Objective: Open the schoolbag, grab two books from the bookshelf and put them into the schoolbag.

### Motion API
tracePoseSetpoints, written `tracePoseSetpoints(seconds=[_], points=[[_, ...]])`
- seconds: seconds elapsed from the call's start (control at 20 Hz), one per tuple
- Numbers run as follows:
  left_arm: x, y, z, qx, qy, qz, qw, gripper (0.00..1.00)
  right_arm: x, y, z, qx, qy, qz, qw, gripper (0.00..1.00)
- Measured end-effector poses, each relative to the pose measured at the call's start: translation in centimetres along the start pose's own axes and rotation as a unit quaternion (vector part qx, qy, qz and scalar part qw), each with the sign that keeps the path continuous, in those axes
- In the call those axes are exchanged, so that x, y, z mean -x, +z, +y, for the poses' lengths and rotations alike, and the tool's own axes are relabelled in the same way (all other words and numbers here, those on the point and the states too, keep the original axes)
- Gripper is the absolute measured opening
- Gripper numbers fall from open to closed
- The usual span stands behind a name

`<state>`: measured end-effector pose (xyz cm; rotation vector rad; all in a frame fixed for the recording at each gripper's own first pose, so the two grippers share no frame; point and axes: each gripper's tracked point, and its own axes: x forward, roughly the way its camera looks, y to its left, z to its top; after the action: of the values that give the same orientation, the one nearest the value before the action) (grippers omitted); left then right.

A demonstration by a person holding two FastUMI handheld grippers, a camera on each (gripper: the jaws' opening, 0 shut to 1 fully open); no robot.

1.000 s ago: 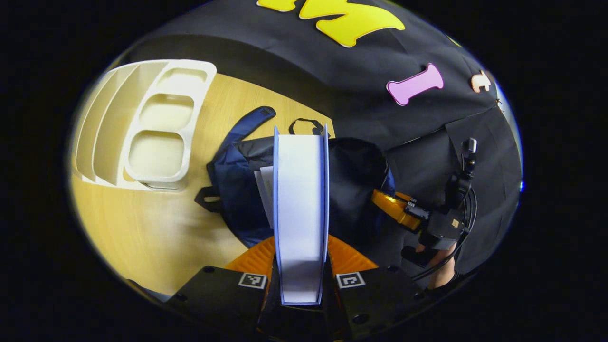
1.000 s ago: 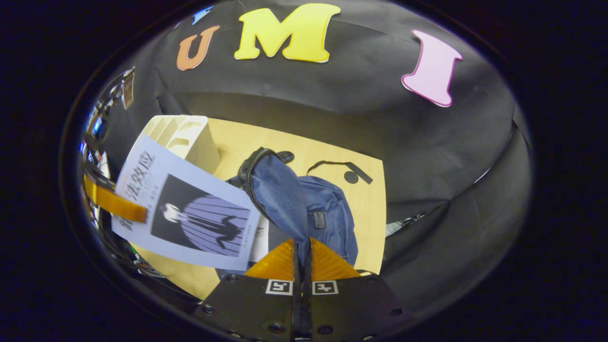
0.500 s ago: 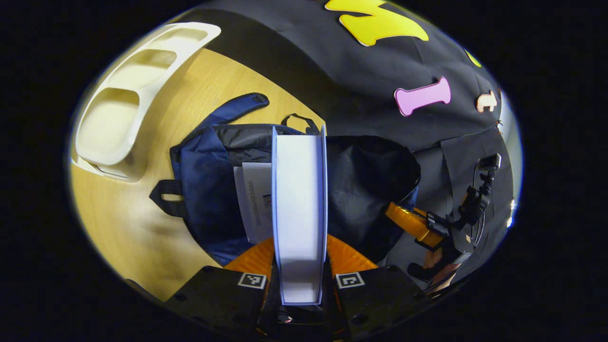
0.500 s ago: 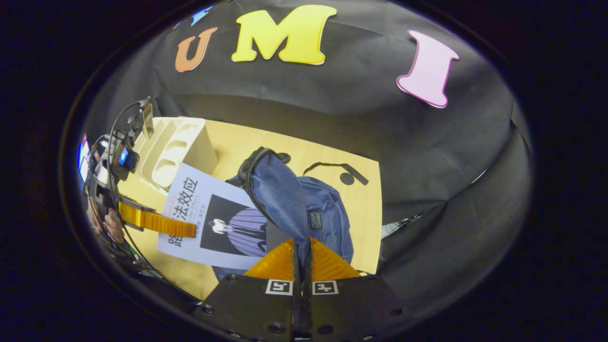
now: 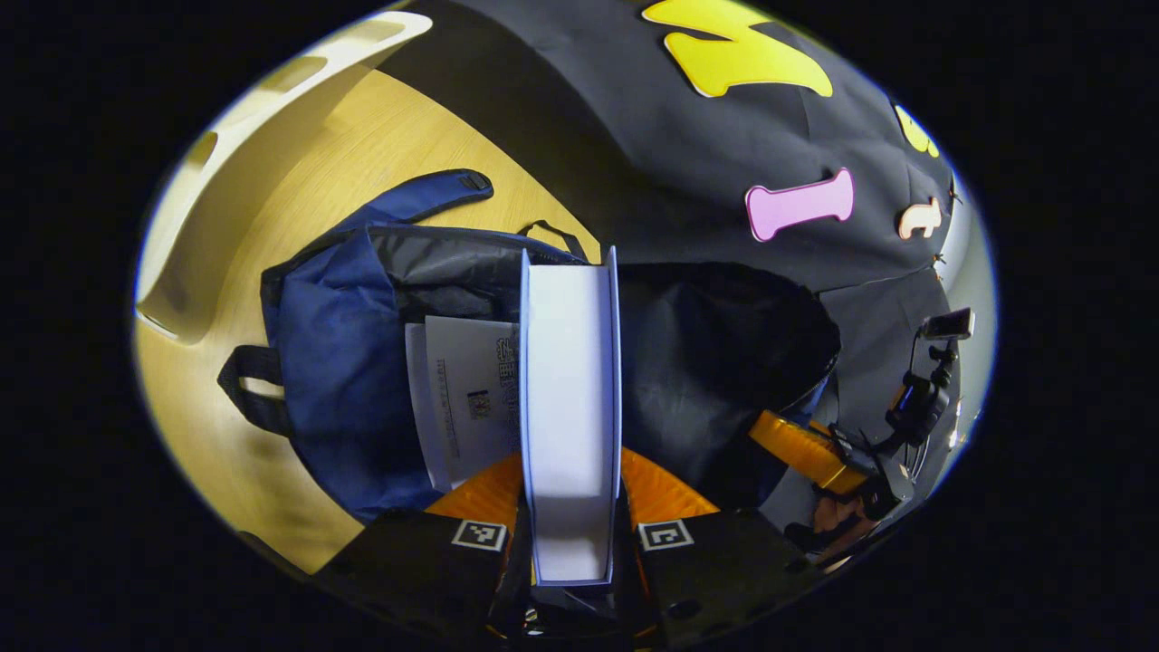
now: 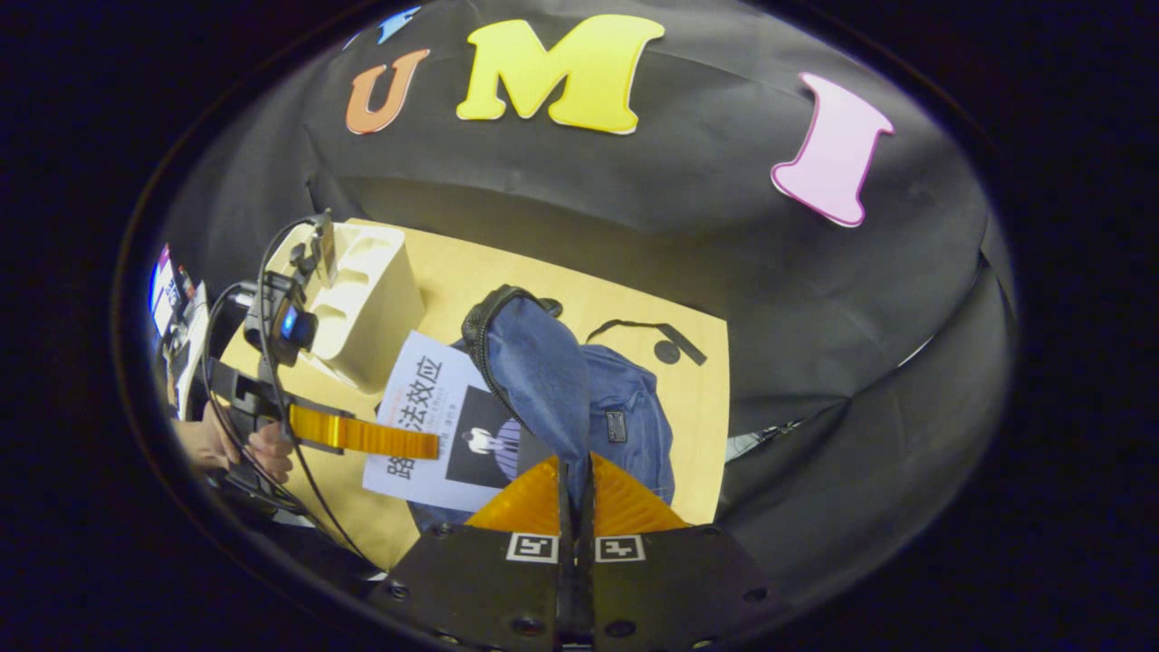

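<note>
Two grippers are working at once. At the bottom centre of the left gripper view, my left gripper (image 5: 570, 507) is pinching the second book (image 5: 569, 398) by its edge, both fingers pressing its covers, and I am holding it over the open mouth of the schoolbag (image 5: 344, 362). The first book (image 5: 462, 398) is lying inside the bag, left of centre. At the bottom centre of the right gripper view, my right gripper (image 6: 576, 493) is pressed together on the bag's flap (image 6: 543, 371), holding the opening wide. The bookshelf (image 6: 367, 290) is standing at the left on the wooden table (image 6: 616, 299).

Step in hand, as I judge it: inserting the second book. The next move calls for lowering it beside the first, then releasing.

Writing: large dark characters are showing on the cover; I am leaving them unread. A small patch on the bag is too small to make out.
</note>
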<state>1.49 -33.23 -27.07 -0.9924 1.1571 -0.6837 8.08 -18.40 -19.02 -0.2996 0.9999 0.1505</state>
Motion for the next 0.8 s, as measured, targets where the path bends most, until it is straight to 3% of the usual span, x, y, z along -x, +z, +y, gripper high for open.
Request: tracePoseSetpoints(seconds=[0.45, 0.8], points=[[-4.4, -0.8, 0.8, 0.059, -0.056, 0.002, 0.997, 0.39, -0.6, 1.0, 1.4, 0.026, 0.000, 0.016, 1.000, 0.00], [-6.9, -1.2, 1.7, 0.068, -0.060, 0.019, 0.996, 0.41, -1.2, 1.4, 1.4, 0.018, -0.008, 0.021, 1.000, 0.00]])
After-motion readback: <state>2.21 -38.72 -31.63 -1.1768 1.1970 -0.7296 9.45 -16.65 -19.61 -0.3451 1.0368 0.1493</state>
